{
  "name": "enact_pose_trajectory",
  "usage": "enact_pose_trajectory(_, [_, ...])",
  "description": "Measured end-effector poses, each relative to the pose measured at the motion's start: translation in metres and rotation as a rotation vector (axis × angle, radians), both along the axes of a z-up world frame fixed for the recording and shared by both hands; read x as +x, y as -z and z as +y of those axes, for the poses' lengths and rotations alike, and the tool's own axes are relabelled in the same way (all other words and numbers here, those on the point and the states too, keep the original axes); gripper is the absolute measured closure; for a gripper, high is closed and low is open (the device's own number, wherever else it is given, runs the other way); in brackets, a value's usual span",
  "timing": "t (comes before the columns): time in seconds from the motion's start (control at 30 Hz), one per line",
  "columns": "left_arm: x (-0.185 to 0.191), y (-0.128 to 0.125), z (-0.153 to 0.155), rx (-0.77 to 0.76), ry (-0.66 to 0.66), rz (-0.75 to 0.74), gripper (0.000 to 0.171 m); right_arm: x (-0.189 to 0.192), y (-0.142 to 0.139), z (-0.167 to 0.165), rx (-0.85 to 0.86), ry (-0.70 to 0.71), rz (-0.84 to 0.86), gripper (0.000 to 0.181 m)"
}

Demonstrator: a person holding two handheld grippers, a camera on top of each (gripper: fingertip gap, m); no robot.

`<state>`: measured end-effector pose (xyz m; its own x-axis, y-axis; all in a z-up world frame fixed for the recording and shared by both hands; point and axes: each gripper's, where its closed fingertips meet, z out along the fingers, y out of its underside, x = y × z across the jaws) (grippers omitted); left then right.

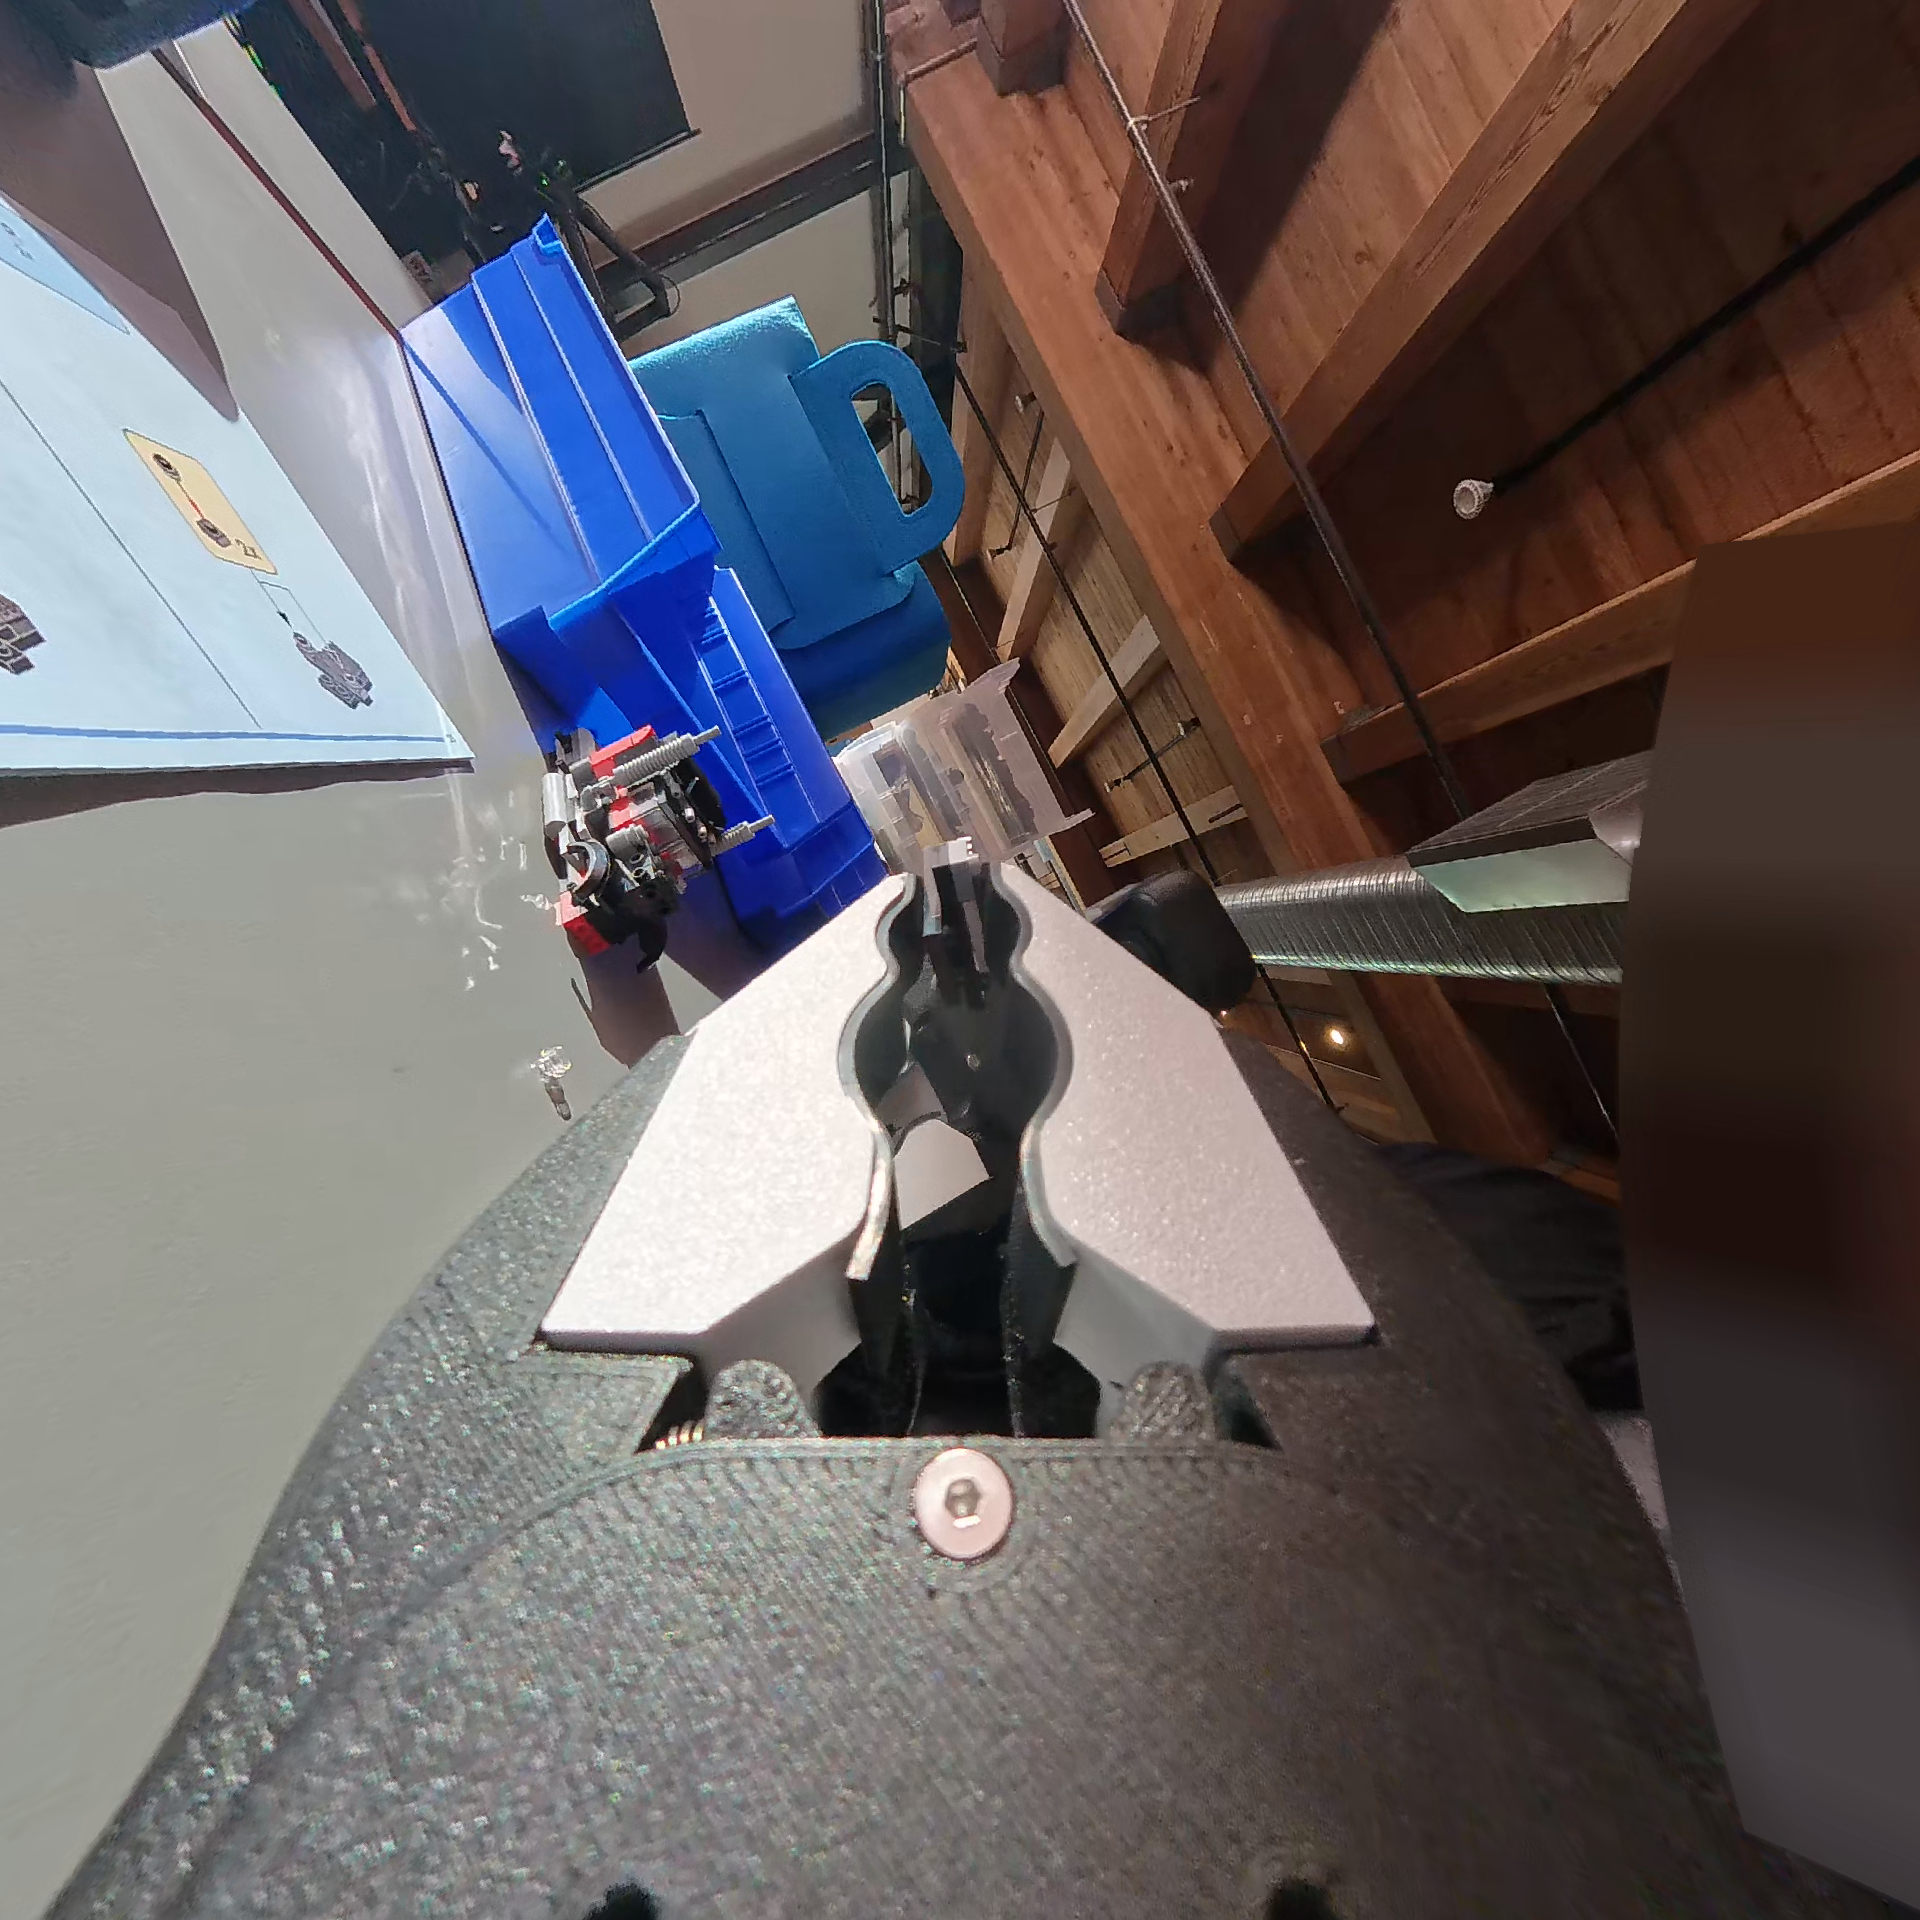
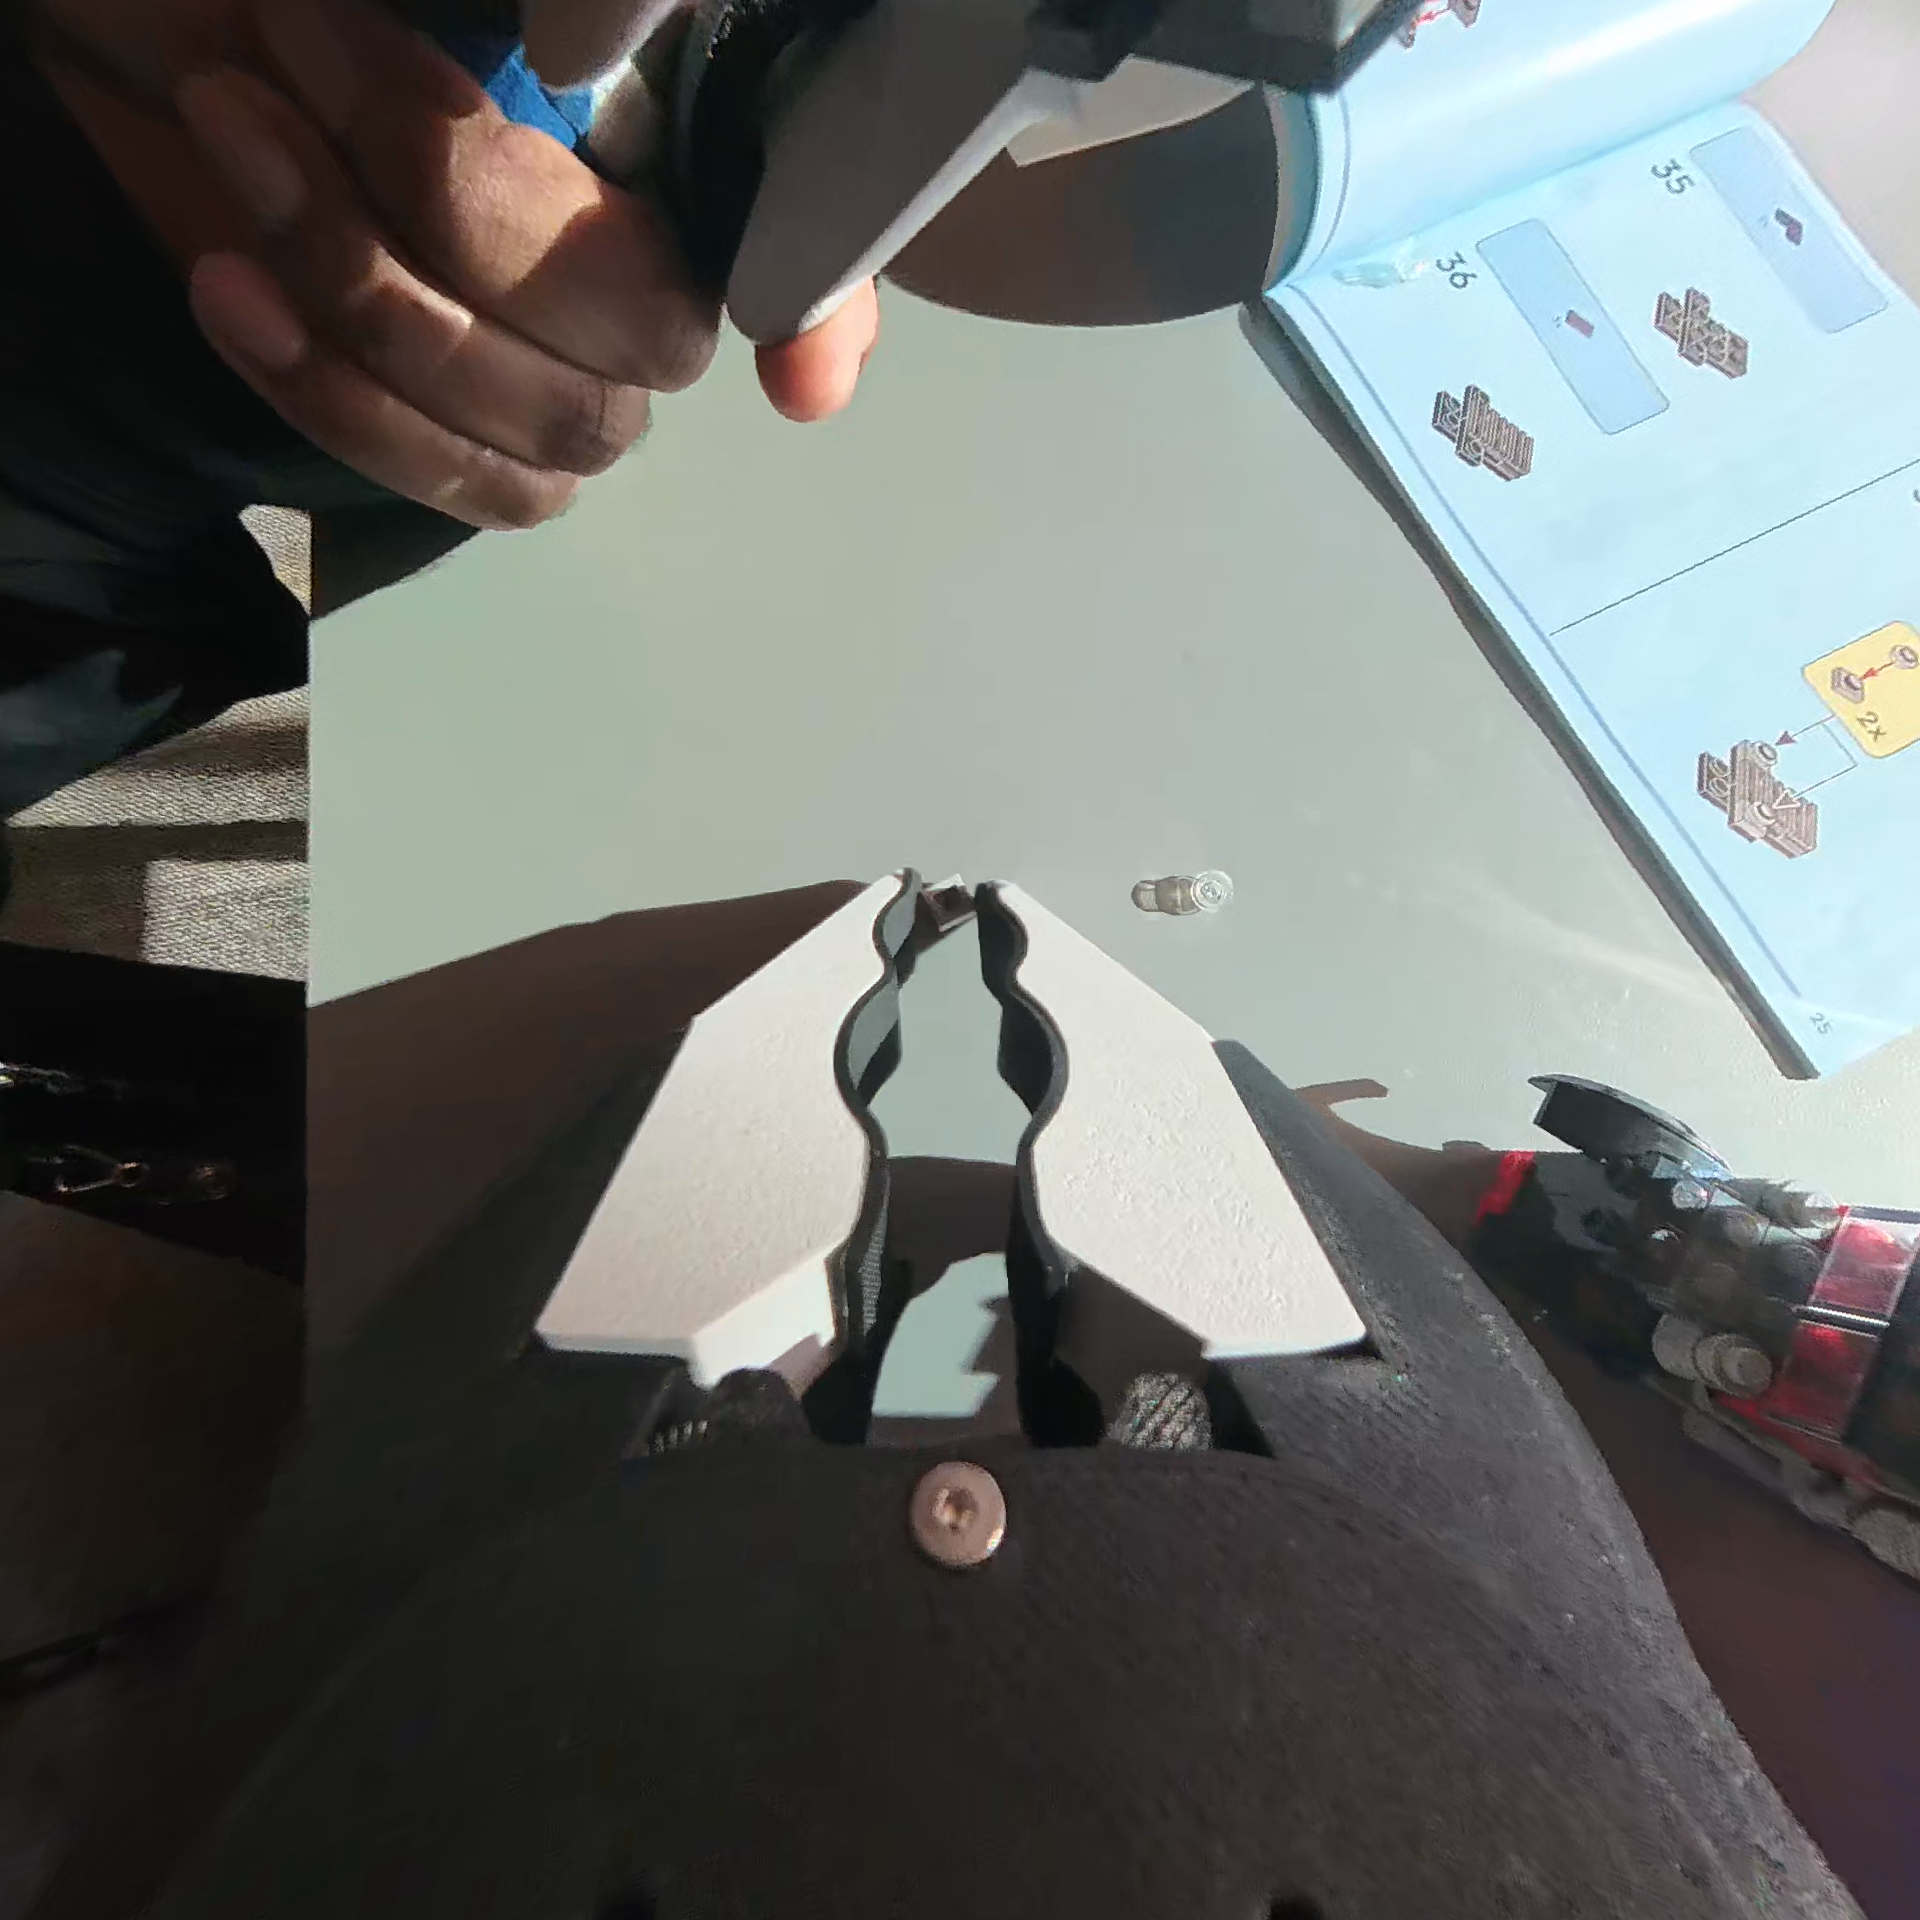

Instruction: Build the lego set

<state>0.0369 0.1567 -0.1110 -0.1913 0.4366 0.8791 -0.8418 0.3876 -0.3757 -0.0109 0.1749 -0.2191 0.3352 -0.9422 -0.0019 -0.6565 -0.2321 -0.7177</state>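
My left gripper [image 1: 951, 883] is shut on a small black lego assembly [image 1: 954, 935] with a light piece at its tip, held in the air with the view tilted. The red, grey and black lego model [image 1: 623, 842] stands on the white table [image 1: 208, 1143] beside a blue bin [image 1: 623, 582]. My right gripper [image 2: 943, 891] is shut on a small dark brown lego piece [image 2: 948, 902] just above the table [image 2: 831, 675]. A small clear round piece [image 2: 1184, 894] lies on the table to its right. The lego model [image 2: 1766, 1309] also shows at the right edge of the right wrist view.
The open instruction booklet [image 2: 1662, 468] lies on the table and also shows in the left wrist view [image 1: 156, 582]. A hand [image 2: 416, 312] holds the other gripper at the top. A teal bag [image 1: 821, 499] and clear parts boxes [image 1: 956, 769] stand behind the bin. Tiny clear pieces [image 1: 551, 1070] lie on the table. Spacing between my two grippers at the tips: around 12 cm.
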Motion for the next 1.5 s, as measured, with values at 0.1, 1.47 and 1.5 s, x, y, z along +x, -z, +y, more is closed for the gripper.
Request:
enact_pose_trajectory(0.1, [0.001,0.0,0.0,-0.004,0.0,0.003,0.161,0.003,-0.011,0.0,-0.026,-0.008,-0.052,0.17])
enact_pose_trajectory(1.47, [0.028,0.018,-0.012,0.13,-0.141,0.17,0.162,0.002,-0.006,-0.019,-0.038,0.018,-0.02,0.171])
enact_pose_trajectory(1.5, [0.029,0.019,-0.013,0.138,-0.152,0.177,0.162,0.004,-0.011,-0.02,-0.032,0.022,-0.038,0.172])
